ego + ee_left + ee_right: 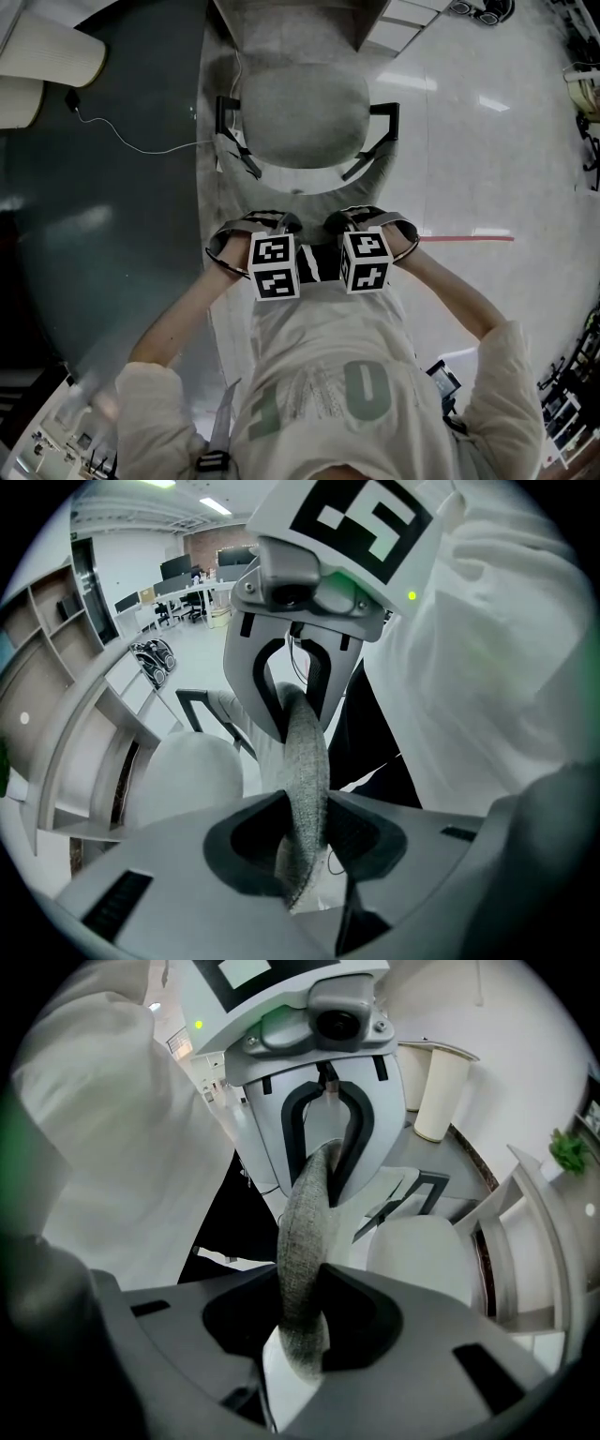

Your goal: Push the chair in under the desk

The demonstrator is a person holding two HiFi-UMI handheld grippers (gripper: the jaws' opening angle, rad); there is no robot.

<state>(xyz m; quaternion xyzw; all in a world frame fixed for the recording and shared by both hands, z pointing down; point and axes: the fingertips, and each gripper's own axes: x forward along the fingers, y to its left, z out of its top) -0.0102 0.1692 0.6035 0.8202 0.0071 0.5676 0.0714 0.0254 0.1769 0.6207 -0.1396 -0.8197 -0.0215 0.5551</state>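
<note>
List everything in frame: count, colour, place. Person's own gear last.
chair seat: 1, light grey, ahead of the person
armrests: 2, black, either side of the seat
backrest: 1, grey fabric, top edge between both grippers' jaws
desk: 1, dark, curved, left of the chair
cable: 1, white, lying on the desk
cream cylinder: 1, top left; can't tell what it is
floor line: 1, red, right of the chair
left gripper: 1, grey, marker cube, shut on the backrest
right gripper: 1, grey, marker cube, shut on the backrest
shirt: 1, white, bottom centre
</note>
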